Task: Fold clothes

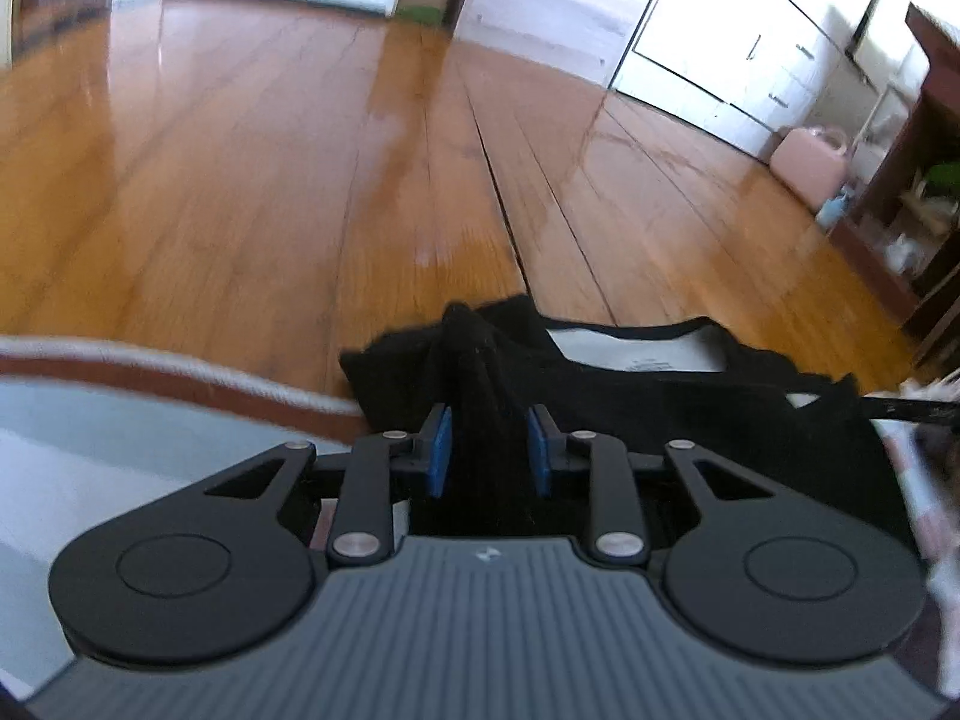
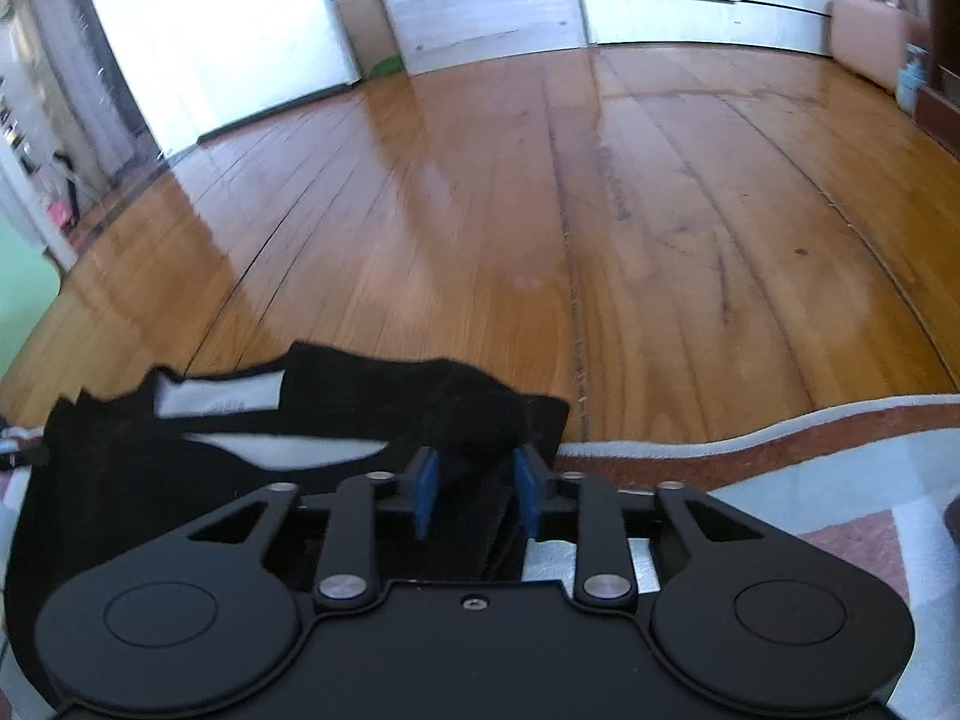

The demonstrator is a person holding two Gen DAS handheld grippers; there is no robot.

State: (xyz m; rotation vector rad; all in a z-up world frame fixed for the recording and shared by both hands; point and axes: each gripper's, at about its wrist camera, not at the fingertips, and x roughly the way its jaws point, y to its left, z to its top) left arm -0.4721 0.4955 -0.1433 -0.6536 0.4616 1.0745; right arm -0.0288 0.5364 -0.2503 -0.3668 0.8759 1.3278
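**Black garment gripped at two points over the rug edge**

Left wrist view: the left gripper (image 1: 489, 450), a black two-finger tool with blue pads (image 1: 440, 450), is closed on a bunched ridge of a black fabric garment (image 1: 660, 420). The cloth rises between the pads and peaks just beyond the fingertips. From that fold the garment spreads toward the right side of the view, where a white rectangular inner label panel (image 1: 636, 351) shows inside a dark-trimmed opening. Beneath the tool lies a pale blue-grey rug with a reddish-brown and white border (image 1: 180, 375); the garment overlaps that border and reaches onto the glossy orange-brown wooden plank floor (image 1: 300, 150). White cabinet doors (image 1: 720, 30) stand at the far end of the floor, with a pink case (image 1: 807, 159) at their foot beside dark wooden shelving (image 1: 918, 180).

Right wrist view: the right gripper (image 2: 471, 498), of the same build, has its blue pads (image 2: 425, 498) pressed onto a dark fold of the same garment (image 2: 180, 468). The cloth extends toward the left side of the view, with white inner patches (image 2: 222, 399) exposed along its far edge. That edge lies at the rug's border (image 2: 780, 444), against the plank floor (image 2: 540, 210). To the right of the fingers the rug is bare, showing pale blue and pinkish fields. Both views are softened by motion blur.
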